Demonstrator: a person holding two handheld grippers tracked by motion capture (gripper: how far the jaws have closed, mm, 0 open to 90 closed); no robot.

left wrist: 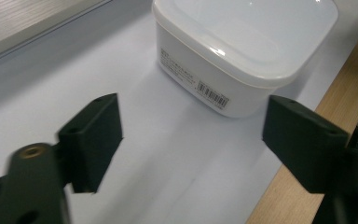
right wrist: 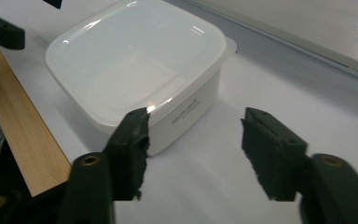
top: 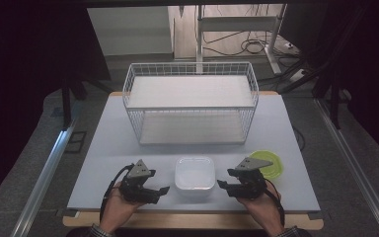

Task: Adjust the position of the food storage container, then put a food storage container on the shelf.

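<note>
The square white plastic box with its clear lid [top: 195, 175] sits near the front edge of the pale counter [top: 113, 143], right between your two hands. Your left tongs [top: 159, 191] are released — the two black jaws stand wide apart with nothing between them, and the box is a little way in front of them. Your right tongs [top: 223, 185] are released too, with only bare counter in the gap; in the right gripper view one jaw tip looks very near the box's side, but I cannot tell if it touches. It looks like the job now is to take hold of the box from both sides. To do it well, bring both tongs in level and at the same height, so each grabs the rim or wall straight on. Close them gently and together, so the box does not slide toward the wooden edge [top: 192, 219] at the front. Lift straight up and keep it flat — the lid may pop if you squeeze hard. Mind the round green plastic bowl [top: 269, 163] just behind your right hand. The white wire basket [top: 190, 101] stands well apart, farther back on the counter.
</note>
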